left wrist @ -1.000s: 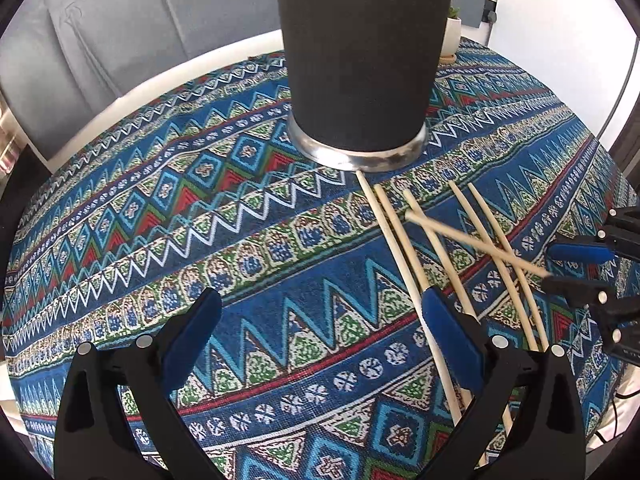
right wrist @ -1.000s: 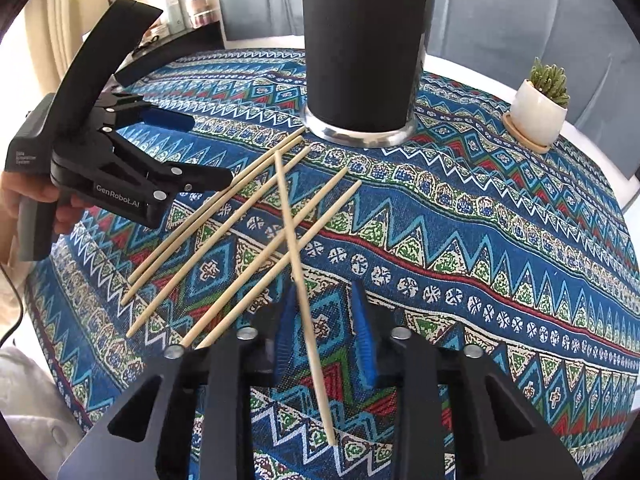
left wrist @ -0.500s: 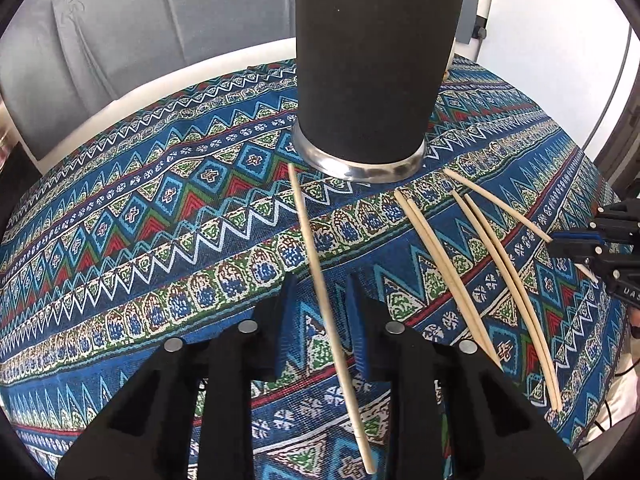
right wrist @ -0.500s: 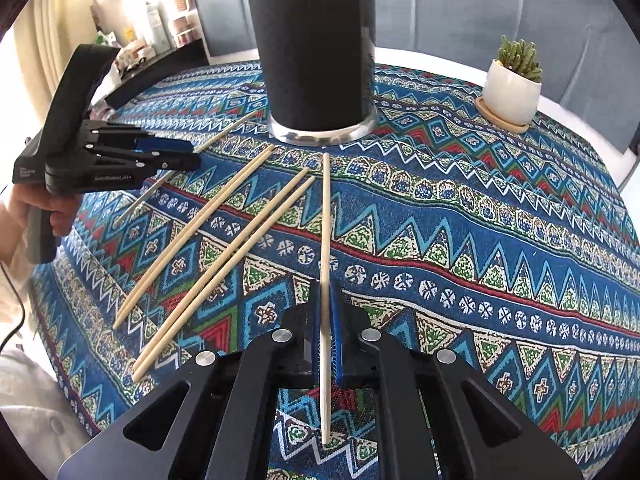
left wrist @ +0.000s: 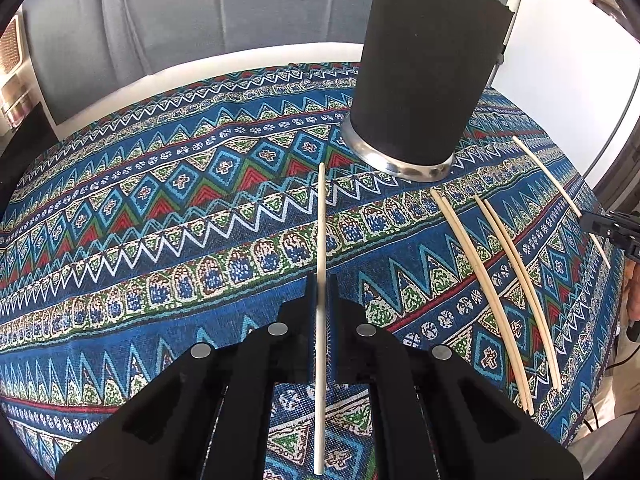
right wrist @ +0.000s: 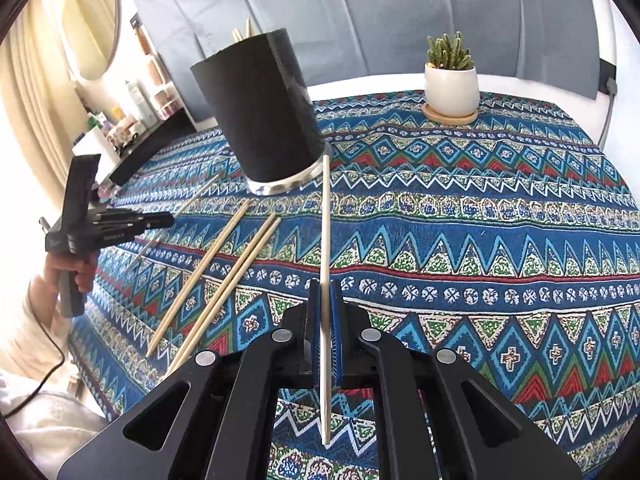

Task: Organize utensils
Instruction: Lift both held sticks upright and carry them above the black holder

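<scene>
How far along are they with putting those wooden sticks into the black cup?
A few stick tips already poke out of the black cup. In hand: the left gripper has just closed its jaws on one stick, and the right gripper is shut on another. Left: four loose sticks on the tablecloth.

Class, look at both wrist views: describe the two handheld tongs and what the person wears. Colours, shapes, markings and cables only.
Both the left tongs and the right tongs are matte black plastic with blue ribbed pads and round silver pivot pins. The left unit has a pistol-style handle, small white lettering too small to read and a trailing dark cable. The person's sleeve is cream.
</scene>
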